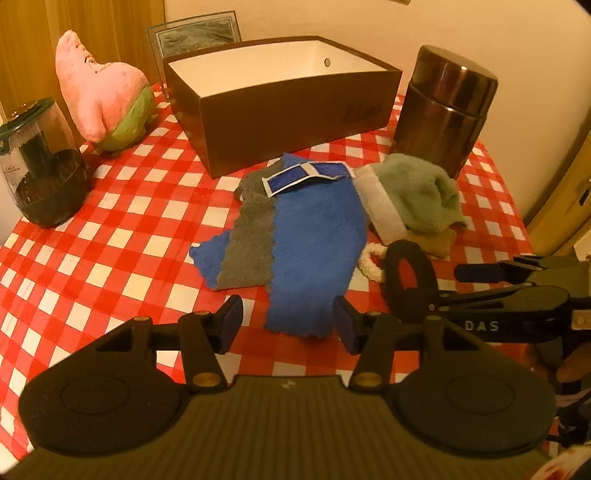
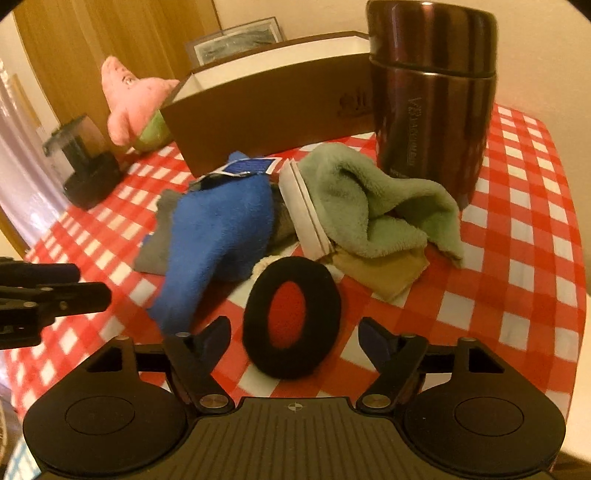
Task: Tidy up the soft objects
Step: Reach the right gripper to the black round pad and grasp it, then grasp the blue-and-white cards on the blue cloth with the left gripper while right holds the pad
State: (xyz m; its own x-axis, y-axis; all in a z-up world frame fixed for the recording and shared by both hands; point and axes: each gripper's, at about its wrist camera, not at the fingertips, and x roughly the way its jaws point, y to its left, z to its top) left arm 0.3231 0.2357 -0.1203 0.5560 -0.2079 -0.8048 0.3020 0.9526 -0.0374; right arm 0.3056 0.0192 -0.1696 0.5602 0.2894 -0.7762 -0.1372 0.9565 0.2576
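Note:
A blue and grey cloth (image 1: 310, 240) lies flat on the red checked tablecloth, in front of an open brown box (image 1: 280, 110). My left gripper (image 1: 288, 321) is open, its fingers on either side of the cloth's near end. A green towel with a white band (image 1: 410, 199) lies right of the cloth. A black foam ring (image 2: 291, 328) lies on the table between the open fingers of my right gripper (image 2: 295, 339). The blue cloth (image 2: 218, 236), green towel (image 2: 369, 206) and box (image 2: 273, 103) show beyond it. A pink plush (image 1: 103, 85) sits at the far left.
A dark metal flask (image 1: 443, 107) stands right of the box, behind the towel. A glass jar with dark contents (image 1: 40, 166) stands at the left edge. A framed picture (image 1: 195, 35) leans behind the box. A tan cloth (image 2: 380, 273) lies under the towel.

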